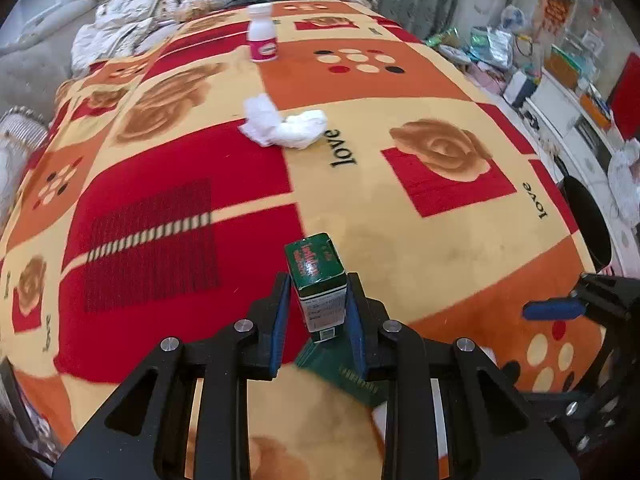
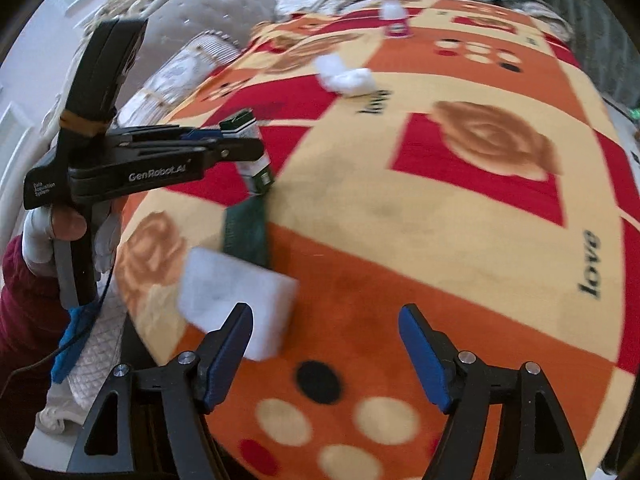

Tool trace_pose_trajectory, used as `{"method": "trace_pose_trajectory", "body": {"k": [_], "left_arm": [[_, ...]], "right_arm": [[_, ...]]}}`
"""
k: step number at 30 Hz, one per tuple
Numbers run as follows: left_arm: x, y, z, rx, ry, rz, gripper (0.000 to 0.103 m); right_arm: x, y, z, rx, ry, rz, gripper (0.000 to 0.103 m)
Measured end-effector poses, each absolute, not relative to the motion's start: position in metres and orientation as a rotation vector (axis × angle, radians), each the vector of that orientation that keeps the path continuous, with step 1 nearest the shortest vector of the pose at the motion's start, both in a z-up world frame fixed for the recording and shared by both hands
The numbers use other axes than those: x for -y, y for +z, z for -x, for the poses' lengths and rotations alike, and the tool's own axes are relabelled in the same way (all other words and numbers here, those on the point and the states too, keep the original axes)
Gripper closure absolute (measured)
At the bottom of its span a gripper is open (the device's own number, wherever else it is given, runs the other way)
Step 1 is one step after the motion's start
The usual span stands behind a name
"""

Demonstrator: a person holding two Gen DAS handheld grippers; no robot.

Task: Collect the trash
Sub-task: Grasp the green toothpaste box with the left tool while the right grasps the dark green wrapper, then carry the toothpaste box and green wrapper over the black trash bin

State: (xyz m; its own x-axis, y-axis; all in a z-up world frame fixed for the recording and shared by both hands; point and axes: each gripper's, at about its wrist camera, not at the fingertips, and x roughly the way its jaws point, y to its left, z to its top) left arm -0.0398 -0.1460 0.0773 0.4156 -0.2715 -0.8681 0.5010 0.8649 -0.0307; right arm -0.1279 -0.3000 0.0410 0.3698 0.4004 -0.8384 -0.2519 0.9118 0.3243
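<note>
Spread across the whole bed is a patterned blanket (image 1: 400, 220) in red, orange and cream, and it serves as my working ground, with pillows (image 1: 132, 24) piled at the far end and a cluttered shelf (image 1: 560, 72) off to the right. My left hand-held gripper (image 1: 318, 308) is clenched on a small green box (image 1: 316, 276), held upright between the blue pads so it sits clear of the blanket, probably for carrying off as trash. My right hand-held gripper (image 2: 326, 348) stands released with nothing between its jaws, angled down near a white block (image 2: 236, 300) that lies on the near left of the blanket, touching a dark green flap (image 2: 246, 232) that I cannot identify; I judge the block the next pick. Farther off, a crumpled white tissue (image 1: 284, 124) rests mid-blanket, and a small white bottle with a pink label (image 1: 262, 36) stands upright near the far edge, both awaiting collection.
</note>
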Motion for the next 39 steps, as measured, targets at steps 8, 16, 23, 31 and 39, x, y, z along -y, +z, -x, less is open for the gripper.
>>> {"method": "trace_pose_trajectory", "body": {"k": [8,16,23,31,39], "left_arm": [[0.100,0.084,0.050,-1.037,-0.448,-0.134,0.079],[0.073,0.075,0.060,-1.078,-0.427,-0.099,0.079],[0.064,0.067,0.067,-1.122,-0.424,-0.070,0.079],[0.061,0.055,0.059,-1.116,-0.395,-0.005,0.078],[0.072,0.040,0.045,-1.116,-0.389,0.073,0.080]], "right_arm": [[0.252,0.047,0.128,-1.106,0.466,-0.052,0.028],[0.249,0.062,0.103,-1.073,0.425,-0.044,0.027],[0.200,0.037,0.057,-1.164,0.474,0.075,0.032],[0.172,0.012,0.057,-1.206,0.482,0.211,0.046],[0.201,0.024,0.052,-1.165,0.470,0.087,0.064]]}}
